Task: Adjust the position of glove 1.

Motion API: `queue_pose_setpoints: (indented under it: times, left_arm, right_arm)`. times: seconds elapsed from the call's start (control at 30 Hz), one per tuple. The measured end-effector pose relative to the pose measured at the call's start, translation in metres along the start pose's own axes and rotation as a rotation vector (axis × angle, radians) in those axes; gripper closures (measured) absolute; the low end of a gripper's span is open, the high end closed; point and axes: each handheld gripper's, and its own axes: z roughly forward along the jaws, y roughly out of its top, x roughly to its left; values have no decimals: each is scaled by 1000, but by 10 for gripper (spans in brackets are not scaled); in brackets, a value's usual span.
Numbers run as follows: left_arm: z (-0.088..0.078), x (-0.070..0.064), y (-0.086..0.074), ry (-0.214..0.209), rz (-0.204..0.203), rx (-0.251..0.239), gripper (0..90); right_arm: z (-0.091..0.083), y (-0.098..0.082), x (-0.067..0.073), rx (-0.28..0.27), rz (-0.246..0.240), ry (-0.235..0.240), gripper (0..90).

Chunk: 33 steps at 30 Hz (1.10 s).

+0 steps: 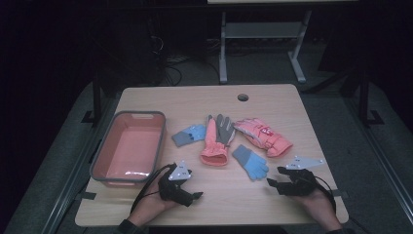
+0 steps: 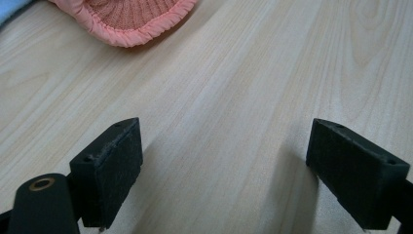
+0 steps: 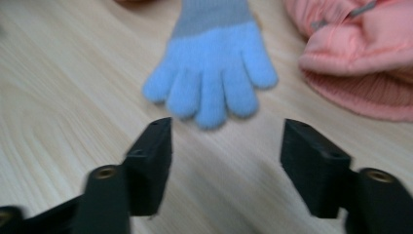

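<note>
Nothing sorted yet, by look: pink bin (image 1: 127, 146) at left has no gloves inside. All 4 gloves lie mid-surface (image 1: 209, 195). R claw (image 3: 221, 168) apart, aimed at near blue glove (image 3: 210, 73), not touching. L claw (image 2: 226, 175) apart, nothing between.

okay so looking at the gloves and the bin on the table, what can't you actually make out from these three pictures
- Print on the padded pink glove: too small in the high view.
- Cuff of the blue glove: cut off by the top edge in the right gripper view; motion blur softens the knit.
- Pink-and-grey glove: the left gripper view's top edge leaves just its cuff.
- Pink bin: near inner wall hidden behind its rim.
</note>
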Motion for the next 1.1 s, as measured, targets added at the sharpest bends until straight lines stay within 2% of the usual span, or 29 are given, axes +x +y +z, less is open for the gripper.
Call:
queue_pose_setpoints:
  times: [0.1,0.13,0.17,0.2,0.23,0.27,0.3,0.37,0.63,0.97,1.1]
  left_arm:
    - [0,0,0,-7,-4,-2,125]
    - [0,0,0,-7,-4,-2,125]
    - [0,1,0,-10,-5,-3,125]
    - [0,1,0,-13,-4,-5,124]
    - [0,1,0,-13,-4,-5,124]
    - [0,1,0,-13,-4,-4,124]
    - [0,1,0,-10,-1,-2,123]
    - [0,1,0,-6,7,2,121]
    - [0,1,0,-9,9,3,122]
    - [0,1,0,-7,9,4,122]
    - [0,2,0,-11,12,7,122]
  right_arm:
    - [-3,6,-1,-19,8,12,567]
    - [-3,6,-1,-19,8,12,567]
    - [-3,7,-1,-20,15,24,623]
    - [-2,11,-1,-22,23,44,714]
    - [-2,11,-1,-22,23,44,714]
    - [-1,13,-2,-23,24,51,756]
    - [1,18,-3,-27,27,66,838]
    - [4,22,-4,-19,38,76,898]
    - [15,39,-11,-24,42,113,898]
    - [24,55,-14,-40,34,97,899]
    - [36,63,-11,-36,26,105,899]
